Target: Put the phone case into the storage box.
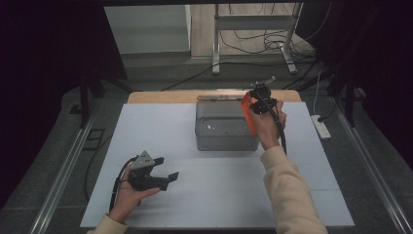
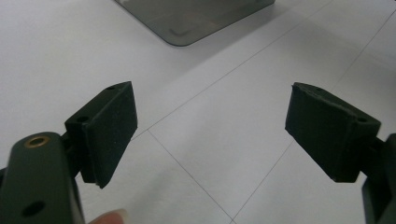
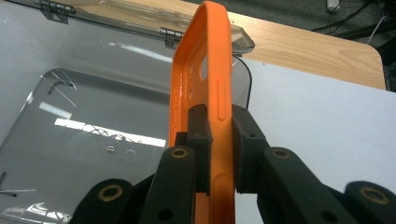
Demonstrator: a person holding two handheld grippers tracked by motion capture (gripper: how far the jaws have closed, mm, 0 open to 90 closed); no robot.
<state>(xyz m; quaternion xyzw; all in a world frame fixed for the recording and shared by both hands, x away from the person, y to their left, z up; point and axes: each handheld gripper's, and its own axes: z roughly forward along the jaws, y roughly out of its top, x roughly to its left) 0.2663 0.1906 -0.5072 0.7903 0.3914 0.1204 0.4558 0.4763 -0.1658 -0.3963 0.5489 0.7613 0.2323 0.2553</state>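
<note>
An orange phone case (image 3: 210, 79) stands on edge between the jaws of my right gripper (image 3: 219, 140), which is shut on it. In the high view that gripper (image 1: 254, 113) holds the orange phone case (image 1: 248, 114) above the right rim of a clear plastic box (image 1: 226, 127) whose hinged lid (image 3: 140, 18) lies folded back. My left gripper (image 1: 165, 170) is low over the white mat at the front left, open, with nothing between its black pads (image 2: 112, 130). A corner of the clear plastic box (image 2: 196, 21) lies ahead of it.
A white mat (image 1: 160, 204) covers the table, with a wooden edge (image 1: 160, 96) at the back. Beyond stand a metal frame with cables (image 1: 253, 44) and a power strip (image 1: 321, 126) on the floor at right. A rail (image 1: 63, 170) runs along the left.
</note>
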